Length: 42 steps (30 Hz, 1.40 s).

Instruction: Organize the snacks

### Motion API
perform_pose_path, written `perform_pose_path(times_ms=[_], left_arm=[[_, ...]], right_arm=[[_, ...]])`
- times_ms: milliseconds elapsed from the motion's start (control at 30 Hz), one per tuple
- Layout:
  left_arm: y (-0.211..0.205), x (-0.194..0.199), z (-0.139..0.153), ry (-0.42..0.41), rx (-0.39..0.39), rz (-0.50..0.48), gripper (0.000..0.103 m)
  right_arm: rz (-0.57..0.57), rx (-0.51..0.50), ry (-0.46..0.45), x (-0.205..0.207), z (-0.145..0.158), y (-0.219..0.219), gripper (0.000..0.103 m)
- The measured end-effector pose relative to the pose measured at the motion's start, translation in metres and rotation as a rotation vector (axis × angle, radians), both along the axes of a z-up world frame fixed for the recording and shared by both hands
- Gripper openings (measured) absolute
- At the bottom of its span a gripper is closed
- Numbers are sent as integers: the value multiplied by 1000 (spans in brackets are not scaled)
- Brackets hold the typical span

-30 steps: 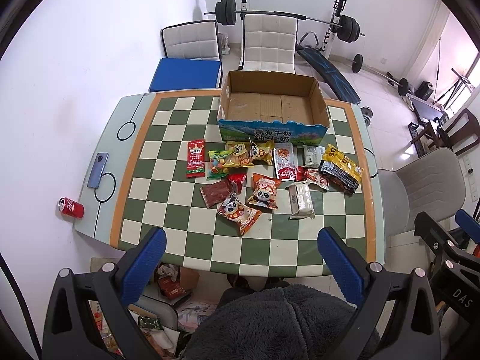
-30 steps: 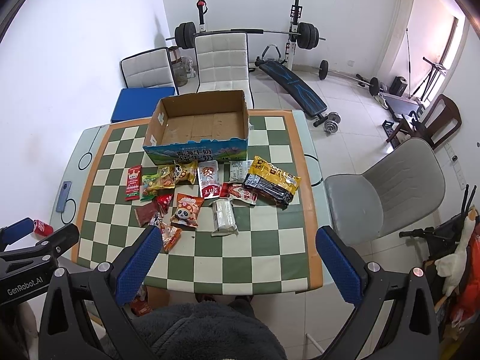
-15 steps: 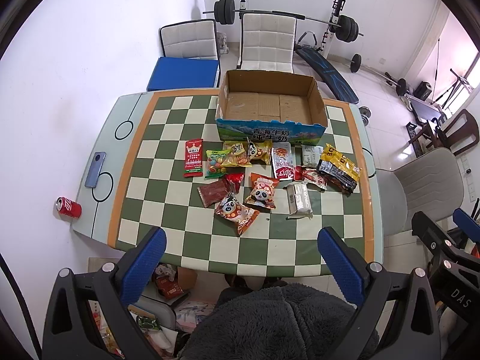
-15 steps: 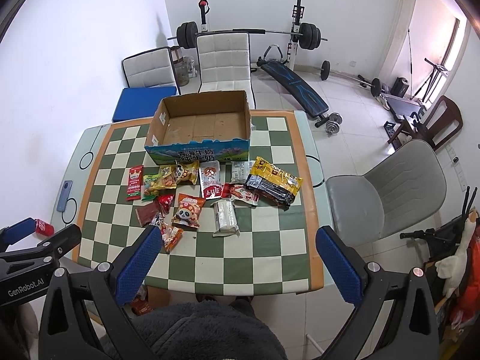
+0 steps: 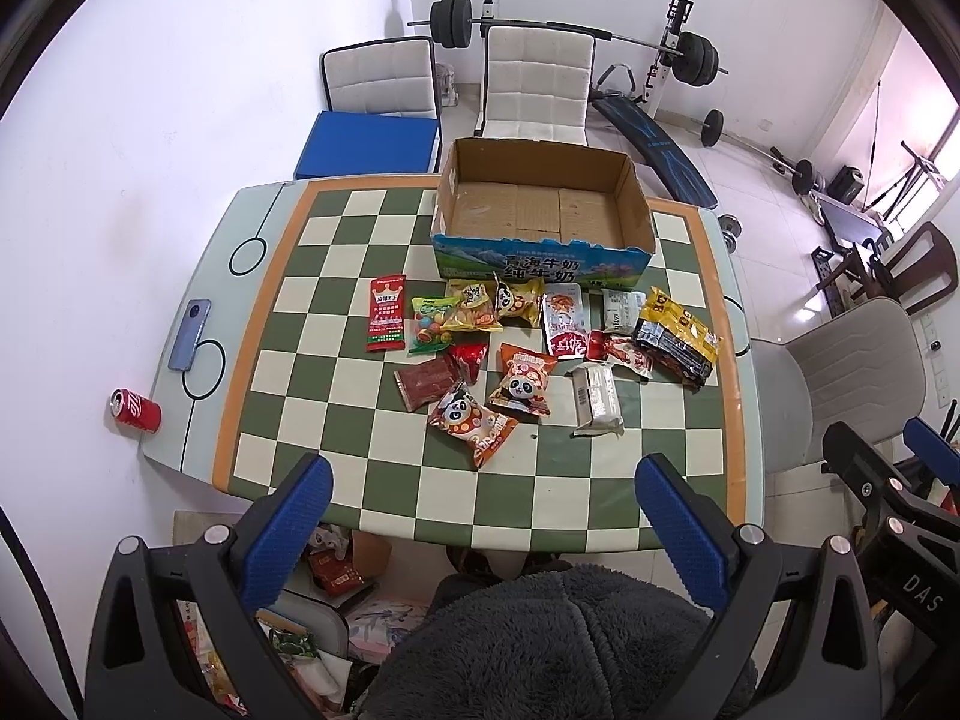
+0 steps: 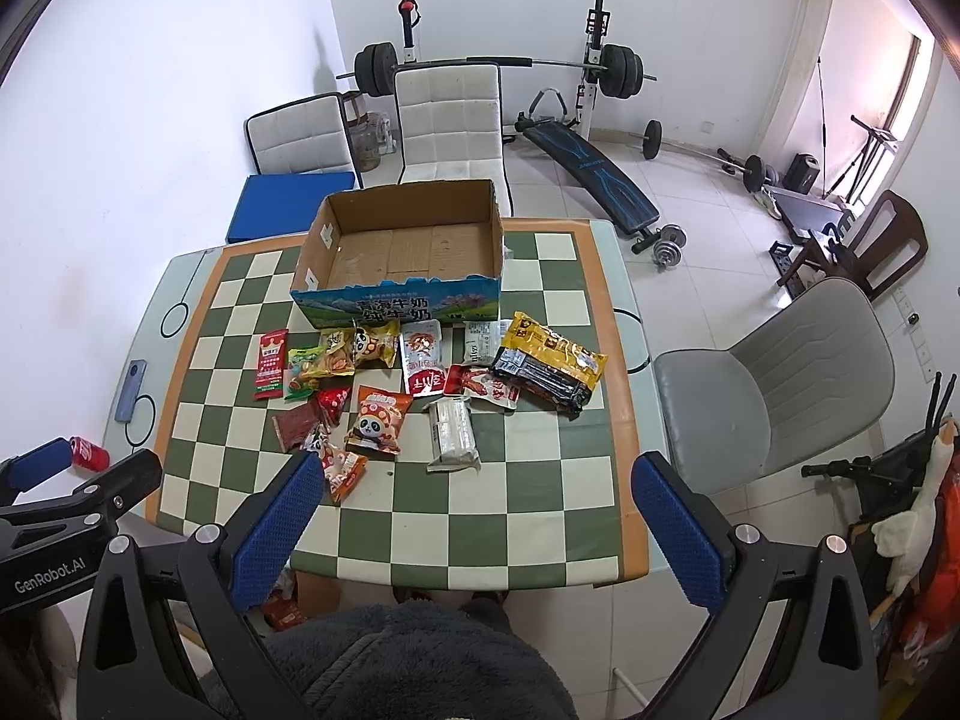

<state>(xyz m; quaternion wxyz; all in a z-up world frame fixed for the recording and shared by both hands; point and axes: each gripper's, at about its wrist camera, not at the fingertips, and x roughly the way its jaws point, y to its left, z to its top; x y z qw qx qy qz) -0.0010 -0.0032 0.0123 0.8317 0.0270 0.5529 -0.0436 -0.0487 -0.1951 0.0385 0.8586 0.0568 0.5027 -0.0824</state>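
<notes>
Nothing was yet packed: the left gripper (image 5: 483, 516) and right gripper (image 6: 477, 510) hung spread and empty above the tabletop's (image 5: 540, 498) near edge, snacks (image 5: 528, 354) mid-table before the empty box (image 5: 540, 216), probably awaiting a first descent.

The left gripper (image 5: 483, 504) filled the lower part of its own view, blue-padded fingers (image 5: 288, 531) spread wide and holding nothing. The right gripper (image 6: 474, 510) sat likewise low in its frame, jaws wide apart and empty. A dark fleecy sleeve (image 6: 414, 660) lay at bottom centre between the fingers.
</notes>
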Motion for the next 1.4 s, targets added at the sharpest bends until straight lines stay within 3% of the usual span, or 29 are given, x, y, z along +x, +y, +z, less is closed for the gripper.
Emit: perform_pose_path(times_ms=[1133,1300,1400], left_arm=[[-1,3,-2,6,-9,1,103],[7,37,-19,37,-33,67,103],[13,59,-48,99,-63,133,103]], right_arm=[[-3,8,-8,-1,-1,-3,103],[-12,38,20,18,-11,-18,103],[13,32,55,40,-29,-31,103]])
